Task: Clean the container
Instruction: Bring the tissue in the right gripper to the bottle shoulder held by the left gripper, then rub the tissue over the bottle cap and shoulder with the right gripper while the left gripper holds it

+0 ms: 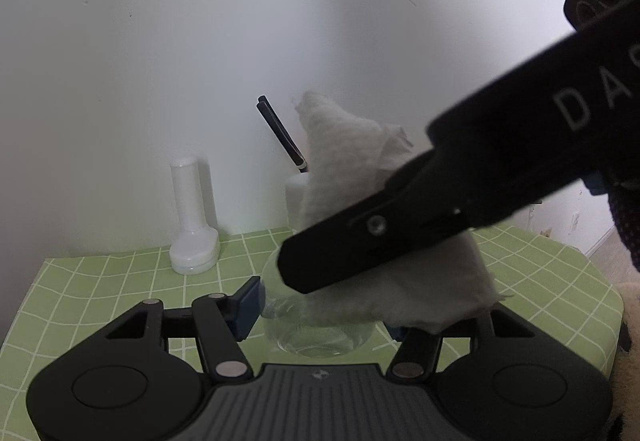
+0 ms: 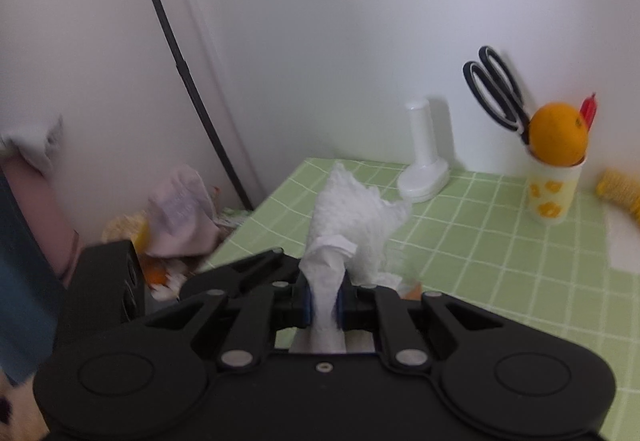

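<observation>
Pinching a crumpled white paper towel [image 2: 352,217] between its blue pads, the right hand-held gripper [image 2: 322,303] is closed on the wad, which fans out above the fingers; in the left wrist view this gripper reaches in from the right, pressing the towel onto the clear glass container [image 1: 316,325]; the left hand-held gripper [image 1: 320,315] grips that container between its two fingers, over the green checked desk [image 1: 120,281]; farther back stand a white bottle [image 1: 192,217] by the wall and a yellow-patterned cup [image 2: 554,189] holding an orange [image 2: 558,133] and black scissors [image 2: 496,89].
</observation>
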A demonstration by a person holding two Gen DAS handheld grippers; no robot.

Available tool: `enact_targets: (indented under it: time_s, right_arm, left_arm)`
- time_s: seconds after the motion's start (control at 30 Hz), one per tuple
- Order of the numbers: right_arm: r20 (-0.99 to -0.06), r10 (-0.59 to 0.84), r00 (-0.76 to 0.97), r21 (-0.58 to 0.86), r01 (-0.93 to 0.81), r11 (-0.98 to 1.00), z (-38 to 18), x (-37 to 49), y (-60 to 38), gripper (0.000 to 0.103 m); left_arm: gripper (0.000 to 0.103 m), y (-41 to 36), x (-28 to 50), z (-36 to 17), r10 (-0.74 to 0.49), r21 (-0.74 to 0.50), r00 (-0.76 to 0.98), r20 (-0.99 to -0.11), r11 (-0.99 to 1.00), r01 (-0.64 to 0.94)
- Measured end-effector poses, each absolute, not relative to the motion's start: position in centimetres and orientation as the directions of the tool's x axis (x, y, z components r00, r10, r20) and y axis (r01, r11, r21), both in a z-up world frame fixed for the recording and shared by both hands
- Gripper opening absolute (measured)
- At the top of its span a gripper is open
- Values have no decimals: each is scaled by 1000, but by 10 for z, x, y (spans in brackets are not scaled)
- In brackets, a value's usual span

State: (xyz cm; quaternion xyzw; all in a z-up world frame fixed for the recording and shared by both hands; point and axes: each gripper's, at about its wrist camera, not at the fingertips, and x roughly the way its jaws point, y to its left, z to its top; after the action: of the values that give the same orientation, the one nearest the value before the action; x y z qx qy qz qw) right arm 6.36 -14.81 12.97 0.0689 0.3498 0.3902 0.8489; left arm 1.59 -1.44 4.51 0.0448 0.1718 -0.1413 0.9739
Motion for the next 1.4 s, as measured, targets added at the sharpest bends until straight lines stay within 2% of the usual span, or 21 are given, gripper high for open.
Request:
enact_targets:
  time_s: [0.27, 0.43, 0.7, 0.97, 1.0, 1.4]
  right_arm:
    - [-453, 764, 460, 390, -669, 633, 123, 67, -149, 10]
    - [-414, 750, 516, 274, -715, 643, 134, 54, -143, 10]
    - [-420, 723, 549, 43, -783, 620, 138, 48, -130, 8]
    - [-363, 705, 610, -1, -756, 654, 134, 54, -127, 10]
    - [-361, 700, 617, 14, -747, 665, 134, 57, -128, 12]
    - [-300, 703, 645, 350, -611, 710, 115, 86, -156, 12]
  left_arm:
    - [61, -15, 17, 46, -263, 40, 901, -344, 955, 294]
    - [61, -16, 16, 46, -265, 39, 901, -342, 954, 296]
    - [61, -17, 18, 47, -266, 35, 901, -342, 955, 295]
    - [61, -19, 18, 48, -268, 33, 901, -340, 954, 297]
    - [61, -19, 18, 48, -268, 35, 902, -340, 954, 297]
    - [61, -22, 19, 50, -267, 36, 902, -339, 954, 296]
